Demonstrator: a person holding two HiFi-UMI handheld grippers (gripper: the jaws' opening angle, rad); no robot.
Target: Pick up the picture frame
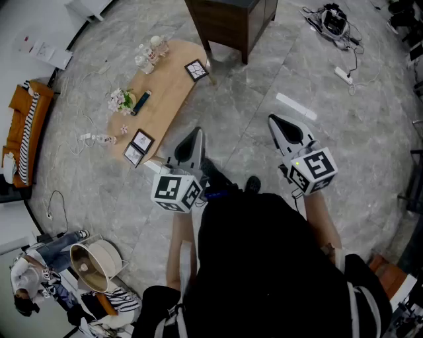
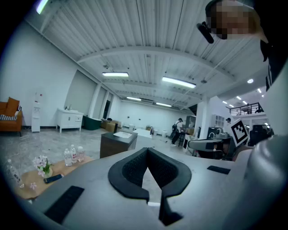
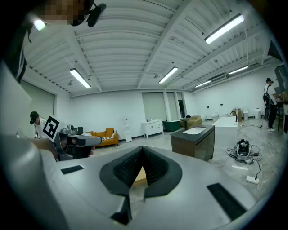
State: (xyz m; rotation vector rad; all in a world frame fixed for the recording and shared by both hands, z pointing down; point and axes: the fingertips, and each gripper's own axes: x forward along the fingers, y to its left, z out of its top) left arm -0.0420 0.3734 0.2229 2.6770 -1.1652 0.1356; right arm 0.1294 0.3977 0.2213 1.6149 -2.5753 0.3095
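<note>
A small dark picture frame (image 1: 196, 69) lies at the far end of the low wooden table (image 1: 165, 99). Two more frames (image 1: 142, 140) (image 1: 133, 155) sit at its near end. My left gripper (image 1: 196, 132) hangs above the floor just right of the table's near end, shut and empty. My right gripper (image 1: 273, 119) is further right over bare floor, also shut with nothing in it. In the left gripper view the jaws (image 2: 147, 149) meet at their tips, and the table (image 2: 27, 186) shows low at the left. The right gripper (image 3: 143, 148) points level across the room.
On the table stand several water bottles (image 1: 149, 53), a flower bunch (image 1: 121, 100) and a dark phone (image 1: 140, 102). A dark cabinet (image 1: 228, 20) stands beyond the table. Cables and a device (image 1: 334, 23) and a power strip (image 1: 344, 74) lie on the floor. An orange sofa (image 1: 23, 129) is at the left.
</note>
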